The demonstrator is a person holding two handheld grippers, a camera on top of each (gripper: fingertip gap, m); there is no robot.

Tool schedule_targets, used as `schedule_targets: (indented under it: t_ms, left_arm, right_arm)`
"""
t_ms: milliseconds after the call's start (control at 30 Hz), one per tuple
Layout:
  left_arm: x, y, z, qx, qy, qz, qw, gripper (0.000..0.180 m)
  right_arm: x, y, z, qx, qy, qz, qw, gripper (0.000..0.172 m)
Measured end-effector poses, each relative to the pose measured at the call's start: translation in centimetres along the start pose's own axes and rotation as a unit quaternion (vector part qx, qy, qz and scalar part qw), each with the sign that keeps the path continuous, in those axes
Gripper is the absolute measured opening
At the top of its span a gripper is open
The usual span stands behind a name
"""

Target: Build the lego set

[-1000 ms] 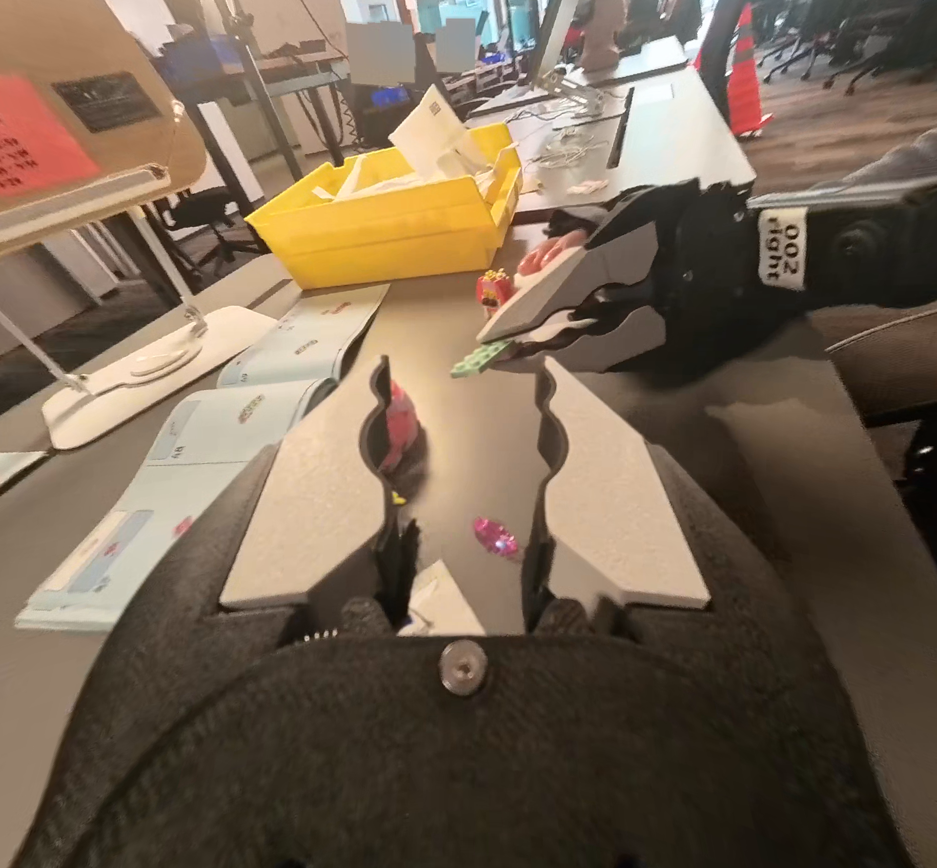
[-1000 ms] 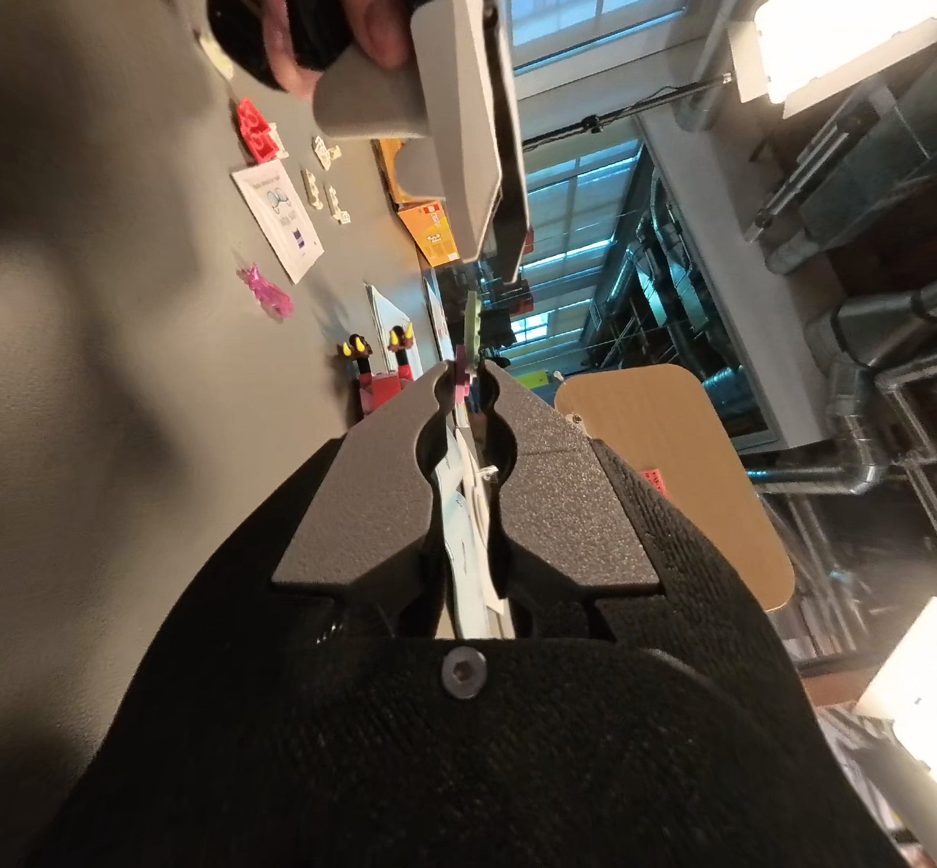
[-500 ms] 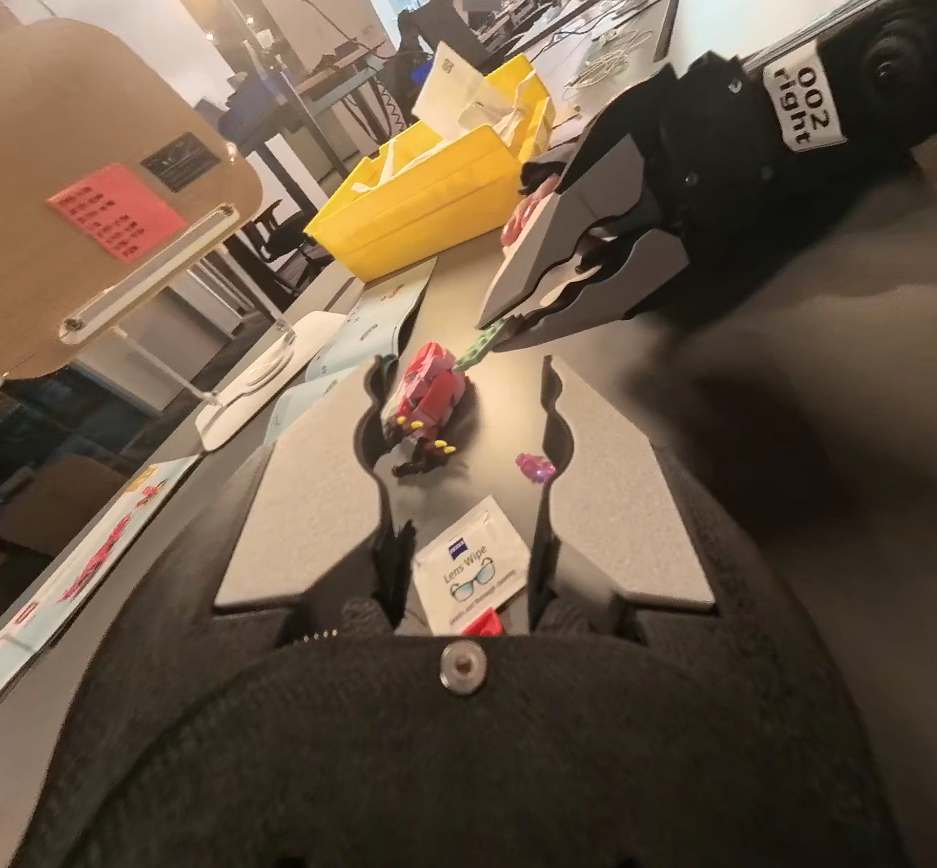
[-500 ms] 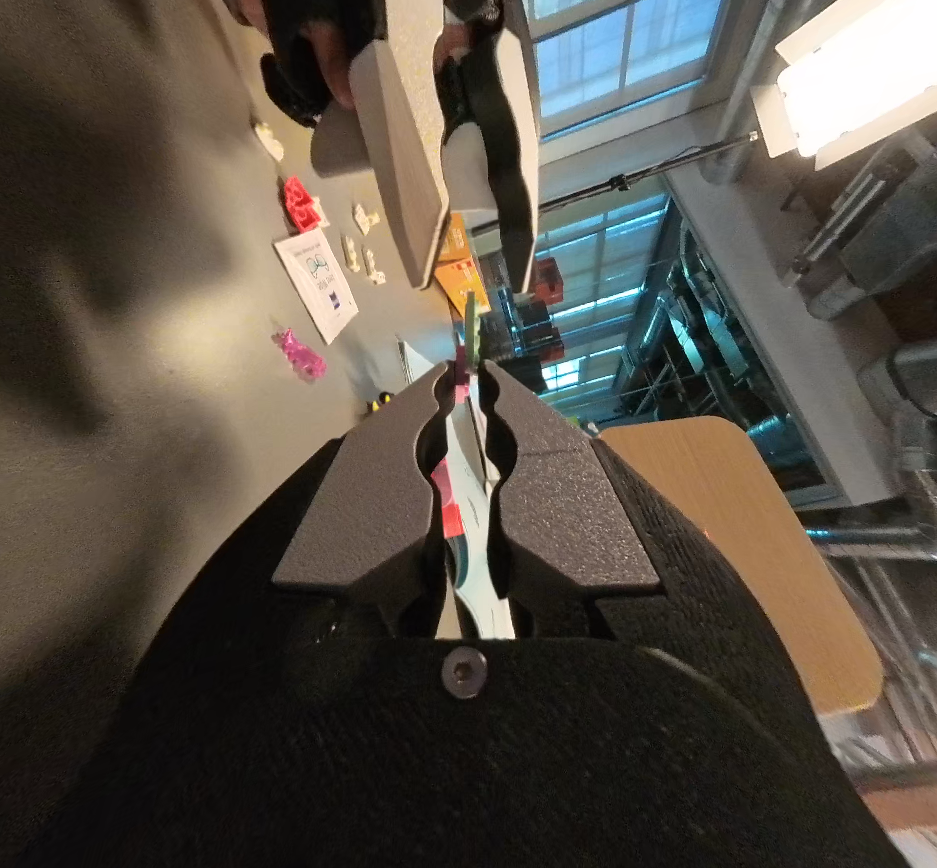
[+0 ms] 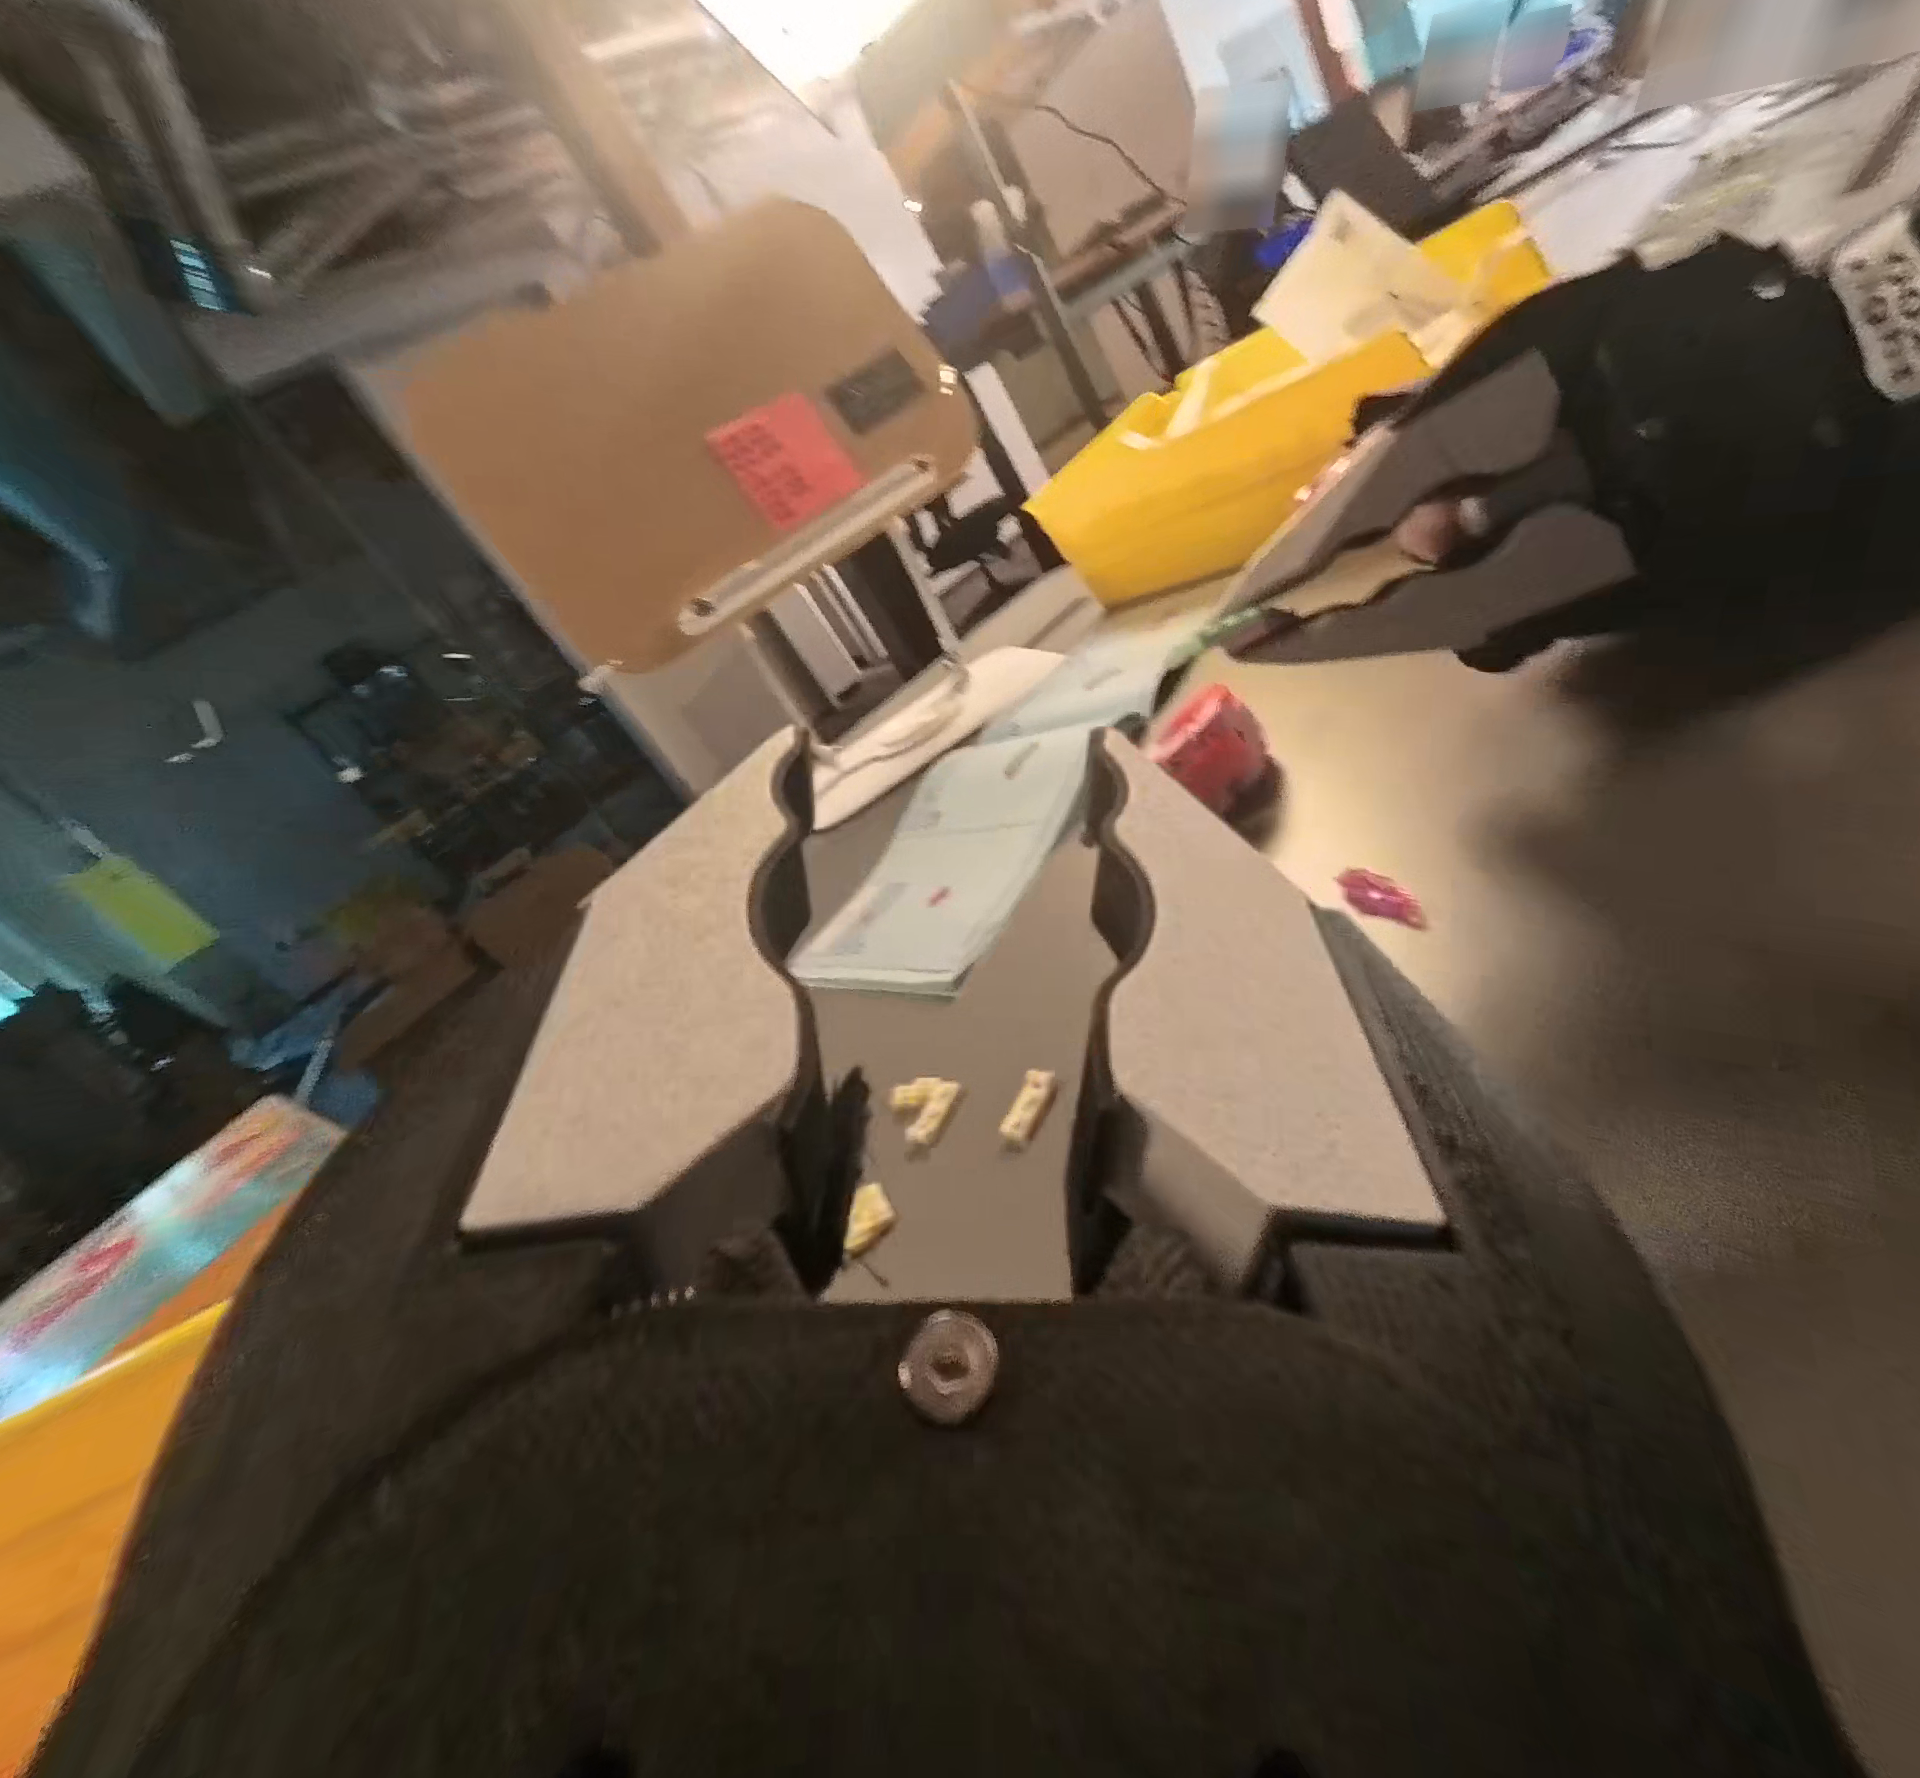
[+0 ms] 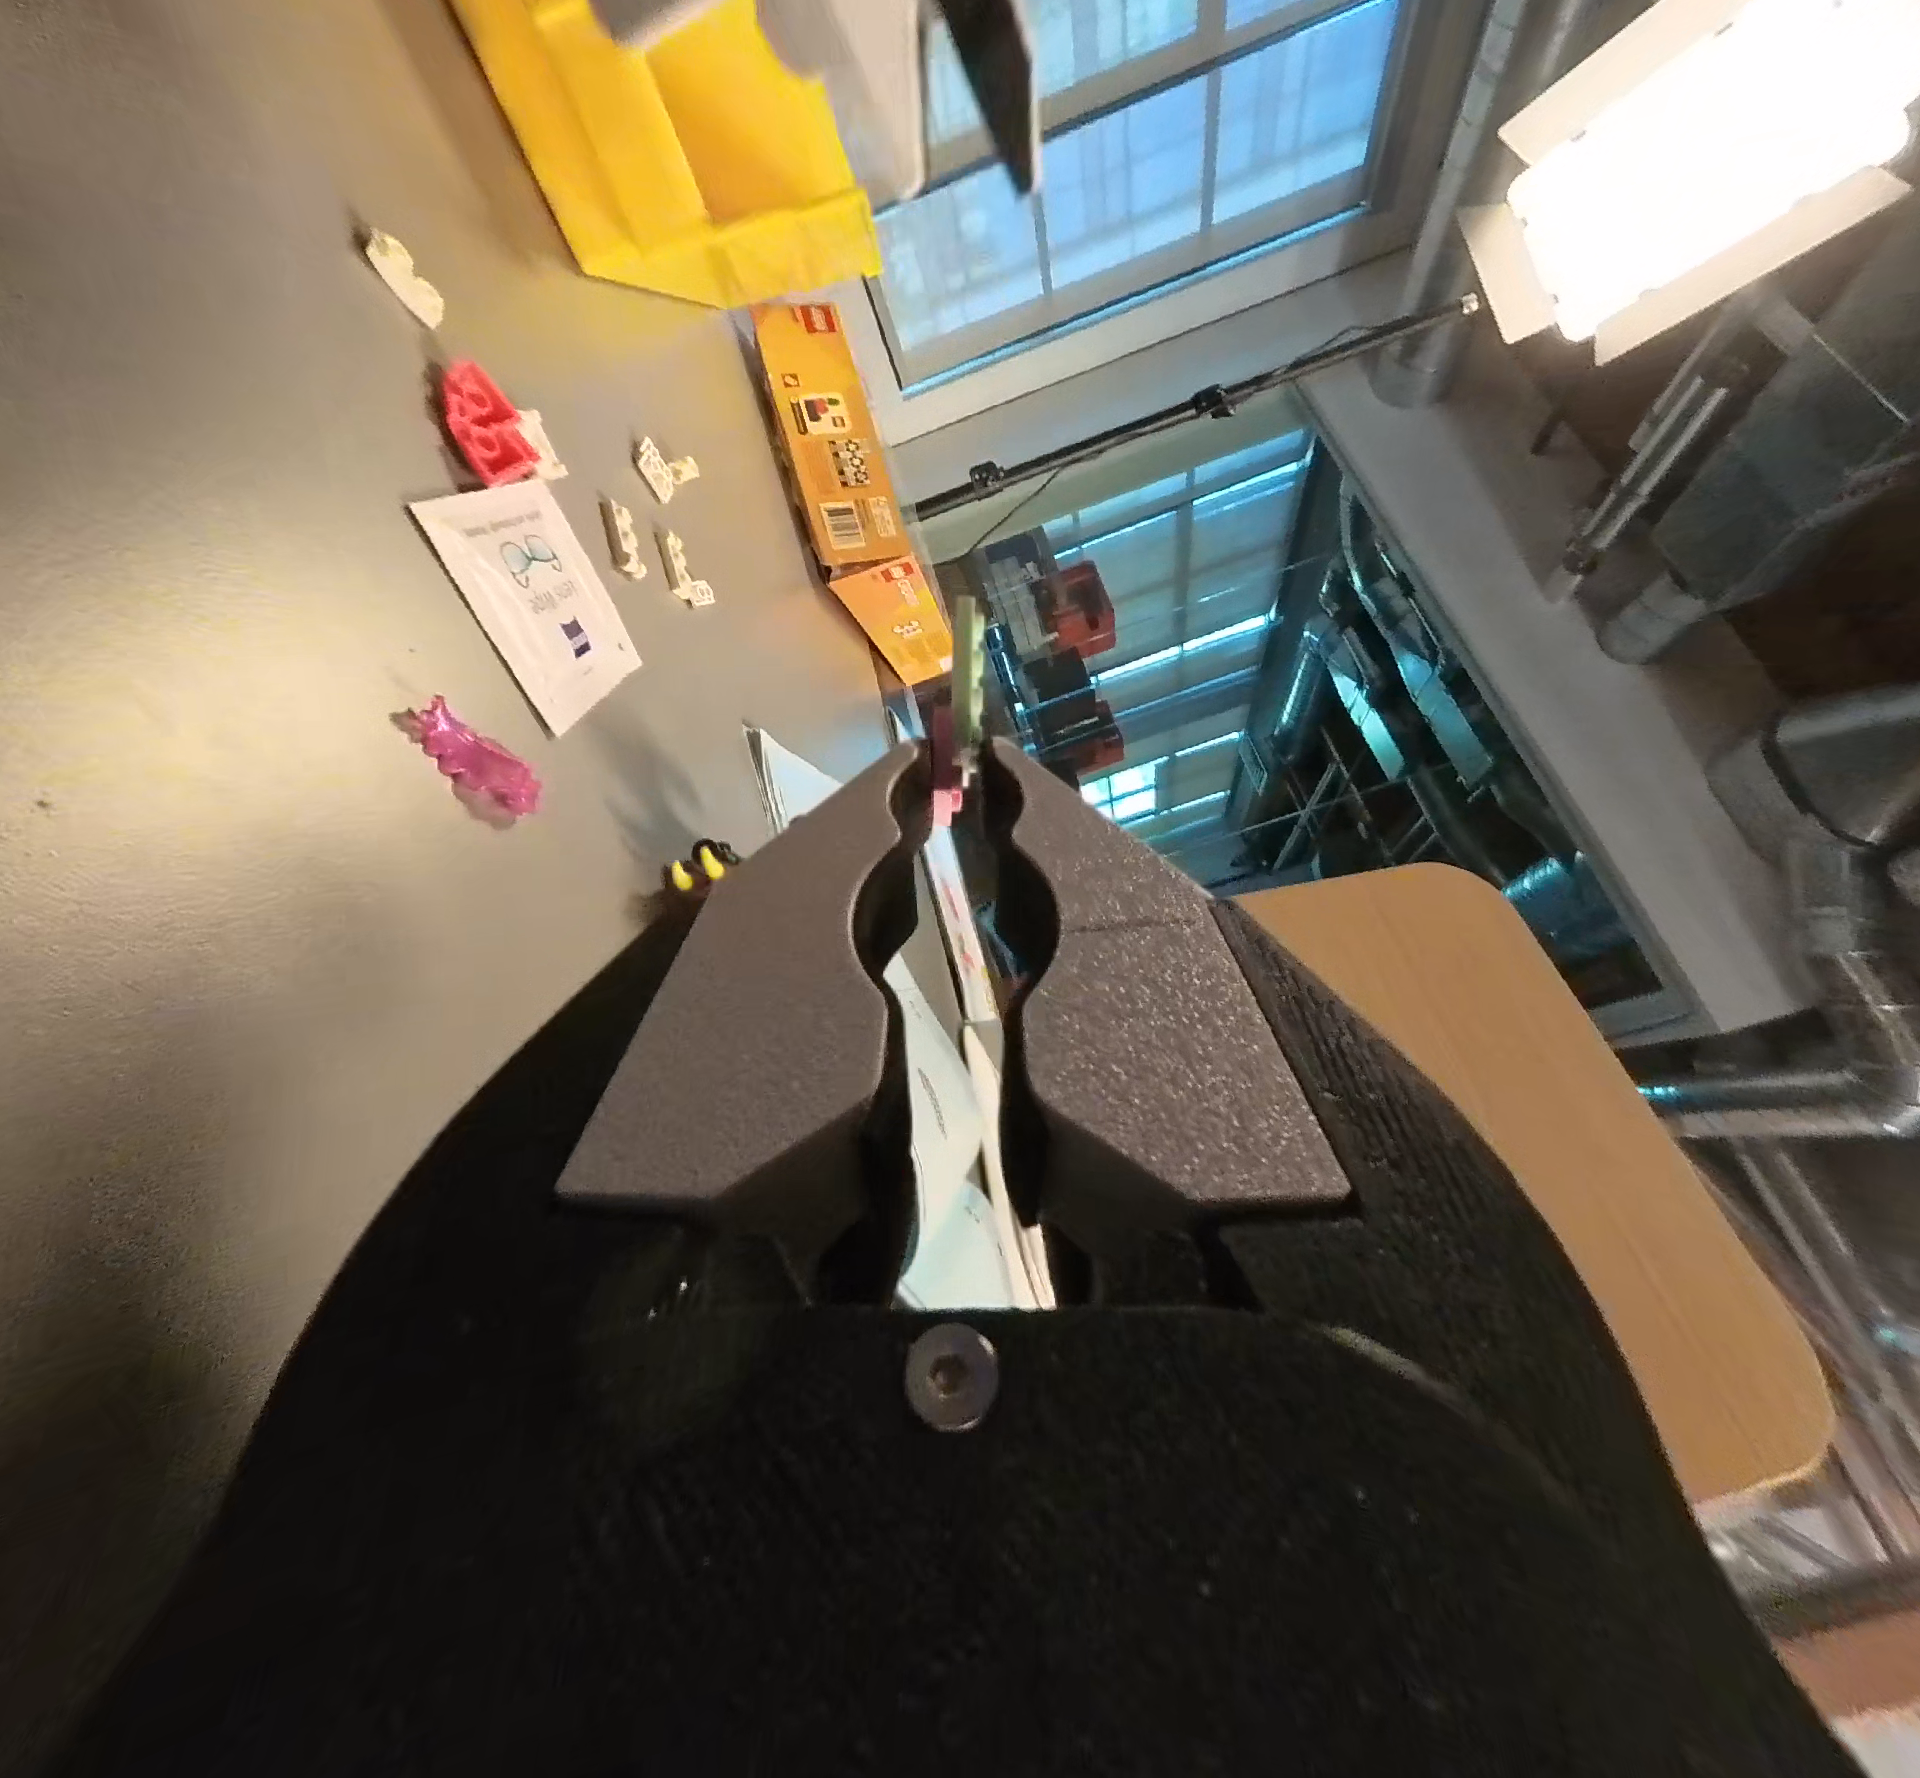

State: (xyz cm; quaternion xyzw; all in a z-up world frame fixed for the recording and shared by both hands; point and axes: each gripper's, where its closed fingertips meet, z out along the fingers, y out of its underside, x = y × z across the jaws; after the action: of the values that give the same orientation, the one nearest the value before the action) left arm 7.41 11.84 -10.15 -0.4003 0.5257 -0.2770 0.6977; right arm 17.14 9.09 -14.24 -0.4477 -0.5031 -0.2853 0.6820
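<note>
My right gripper [image 6: 954, 760] pinches a green plate [image 6: 970, 679] with a pink piece at its jaws' tips. My left gripper [image 5: 945, 762] is spread, empty, above the desk [image 5: 1558, 897]; cream bricks [image 5: 971, 1105] toward 6 o'clock.

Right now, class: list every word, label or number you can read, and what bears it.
Wording is not quoted; carriers only.
White sachet on table: print, logo.
Orange boxes: print, barcode.
Red sticker, black label on brown board: blurred.
Open booklet: too small.
</note>
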Motion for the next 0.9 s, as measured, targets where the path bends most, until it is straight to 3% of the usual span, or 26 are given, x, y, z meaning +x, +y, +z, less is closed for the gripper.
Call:
schedule_targets:
  t_ms: [100, 367, 900]
  left_arm:
    - [-1.8, -0.2, -0.6, 0.001, -0.059, 0.012, 0.998, 0.044]
    - [-0.3, 1.0, 0.1, -0.033, -0.014, 0.002, 0.999, 0.044]
    - [-0.9, 3.1, 0.6, -0.084, -0.014, -0.084, 0.993, 0.041]
  right_arm:
    - [-0.3, 0.4, 0.2, -0.015, -0.003, -0.018, 1.000, 0.005]
    - [-1.2, 1.8, 0.8, -0.066, -0.008, -0.076, 0.995, 0.005]
    - [-0.9, 4.1, 1.3, -0.131, -0.004, -0.087, 0.988, 0.005]
